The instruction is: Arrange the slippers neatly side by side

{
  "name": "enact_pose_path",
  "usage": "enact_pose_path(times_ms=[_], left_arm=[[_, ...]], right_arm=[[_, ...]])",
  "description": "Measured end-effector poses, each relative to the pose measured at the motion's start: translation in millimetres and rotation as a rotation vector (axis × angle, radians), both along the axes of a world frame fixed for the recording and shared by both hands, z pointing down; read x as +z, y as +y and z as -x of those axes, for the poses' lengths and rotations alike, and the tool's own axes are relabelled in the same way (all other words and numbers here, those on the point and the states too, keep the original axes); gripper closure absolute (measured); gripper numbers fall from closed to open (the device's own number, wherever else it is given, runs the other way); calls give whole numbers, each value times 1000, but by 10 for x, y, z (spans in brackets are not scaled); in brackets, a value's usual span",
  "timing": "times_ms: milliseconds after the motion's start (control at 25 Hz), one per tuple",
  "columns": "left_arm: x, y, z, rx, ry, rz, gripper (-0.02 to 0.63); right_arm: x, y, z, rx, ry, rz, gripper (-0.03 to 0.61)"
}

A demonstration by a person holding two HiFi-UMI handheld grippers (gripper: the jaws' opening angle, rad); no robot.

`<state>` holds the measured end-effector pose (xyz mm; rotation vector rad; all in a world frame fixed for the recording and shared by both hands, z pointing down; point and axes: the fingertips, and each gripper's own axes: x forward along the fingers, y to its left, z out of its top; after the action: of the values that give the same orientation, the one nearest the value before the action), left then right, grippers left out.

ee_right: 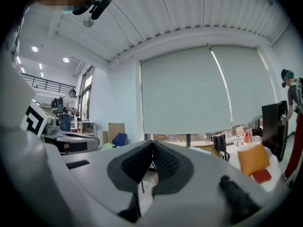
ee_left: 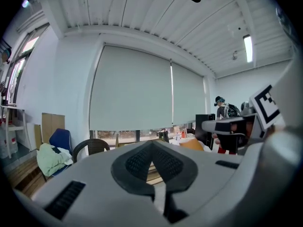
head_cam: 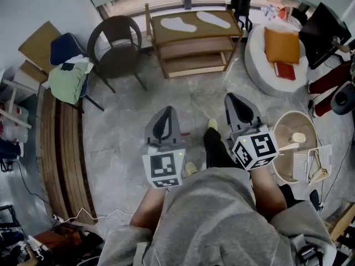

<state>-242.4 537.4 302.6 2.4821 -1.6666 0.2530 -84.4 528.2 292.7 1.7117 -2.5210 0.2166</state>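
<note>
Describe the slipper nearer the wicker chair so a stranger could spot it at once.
Find the wooden rack by the window, between the dark wicker chair and the round white seat. Two pale slippers lie on its top shelf. The wanted slipper is at the chair's end; the other slipper lies nearer the white seat.

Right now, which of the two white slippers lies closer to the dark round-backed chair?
The left slipper on the shelf; the other slipper lies further right, away from the chair.
</note>
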Motion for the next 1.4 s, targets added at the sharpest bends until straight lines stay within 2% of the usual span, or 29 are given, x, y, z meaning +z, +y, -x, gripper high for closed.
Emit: enact_pose_path(times_ms=[160, 440, 880, 1120, 1400], left_arm=[[53, -266, -71, 22, -4, -14, 614], [132, -1086, -230, -13, 5, 6, 614], [291, -2559, -827, -33, -34, 86, 614], [263, -3203, -1132, -38, -51, 95, 614], [325, -3759, -1419, -60, -60, 114, 614]], right_arm=[[57, -286, -47, 2, 30, -19, 554], [183, -1129, -360, -15, 15, 0, 554], [369, -2561, -958, -25, 10, 57, 554], [316, -3246, -1250, -35, 12, 48, 554], [456, -3794, -1569, -45, -2, 84, 554]])
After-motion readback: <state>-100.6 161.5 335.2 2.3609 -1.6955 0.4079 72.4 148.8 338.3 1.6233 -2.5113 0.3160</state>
